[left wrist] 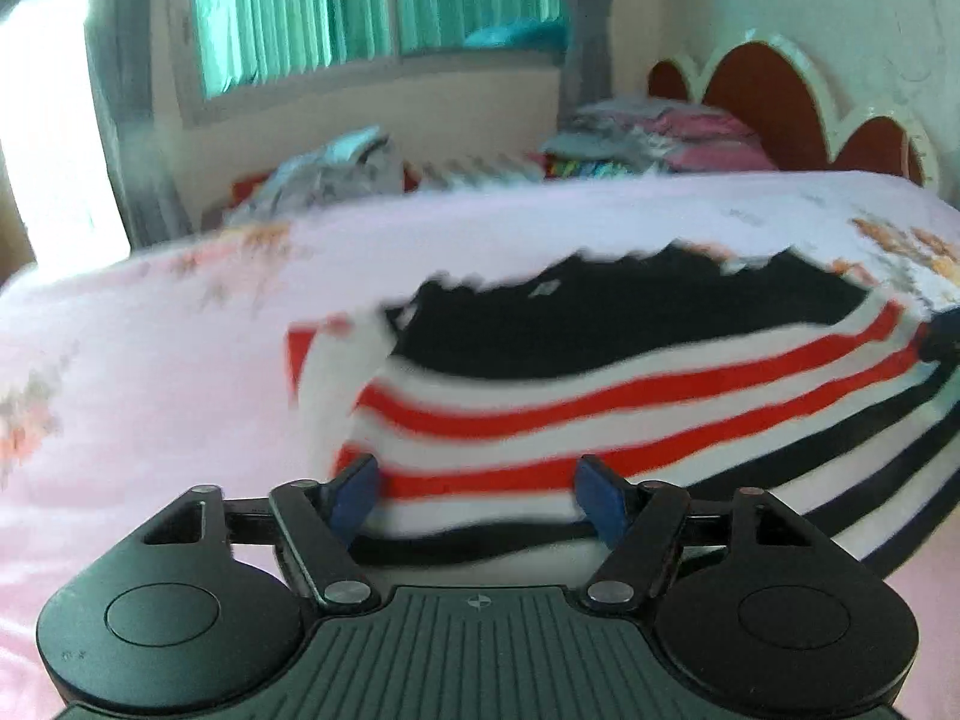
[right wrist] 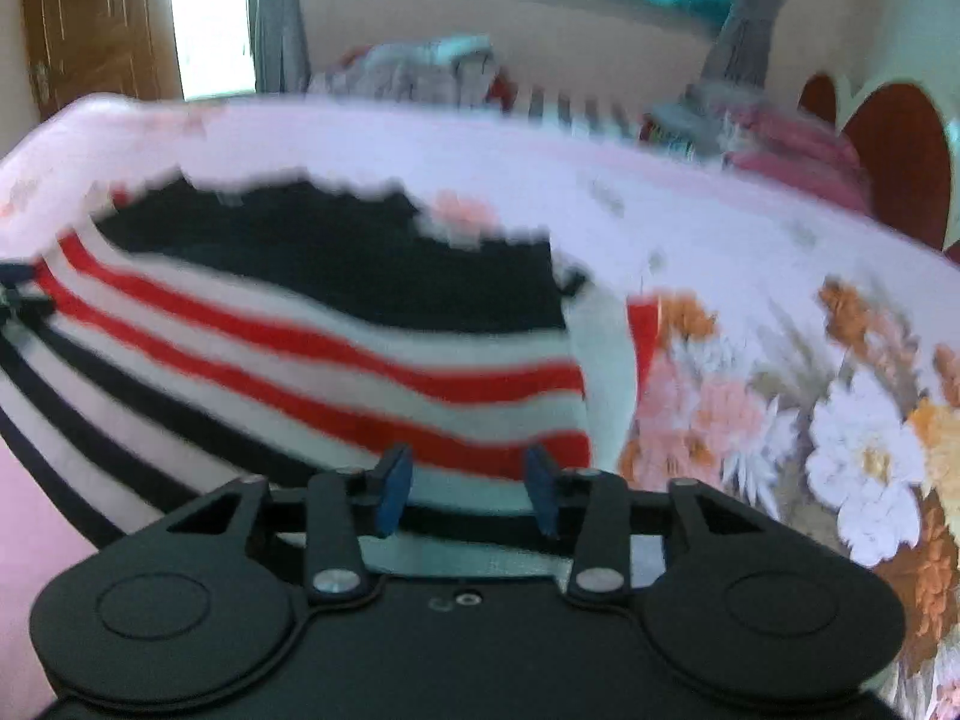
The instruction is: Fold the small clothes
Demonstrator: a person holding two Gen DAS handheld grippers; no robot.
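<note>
lying spread on a pink floral bedsheet [left wrist: 150, 372], a small striped garment [left wrist: 600, 396] fills the middle of both views. its far portion is solid black with a jagged-looking upper edge, blurred in these frames; nearer the cameras come broad white bands crossed by red stripes, then narrower black stripes on white at the near hem. a short sleeve with a red cuff sticks out at one side of it. the left gripper [left wrist: 477, 495] stands wide apart, its blue pads [left wrist: 354, 495] spaced on either side of the striped near edge, with the cloth visible between them; whether they touch the fabric cannot be told. the right gripper [right wrist: 468, 489] is likewise spread, blue pads [right wrist: 393, 489] apart over the hem near the sleeve. heaps of other clothes [left wrist: 654, 141] lie at the far side of the bed, by a scalloped red headboard [left wrist: 774, 96].
</note>
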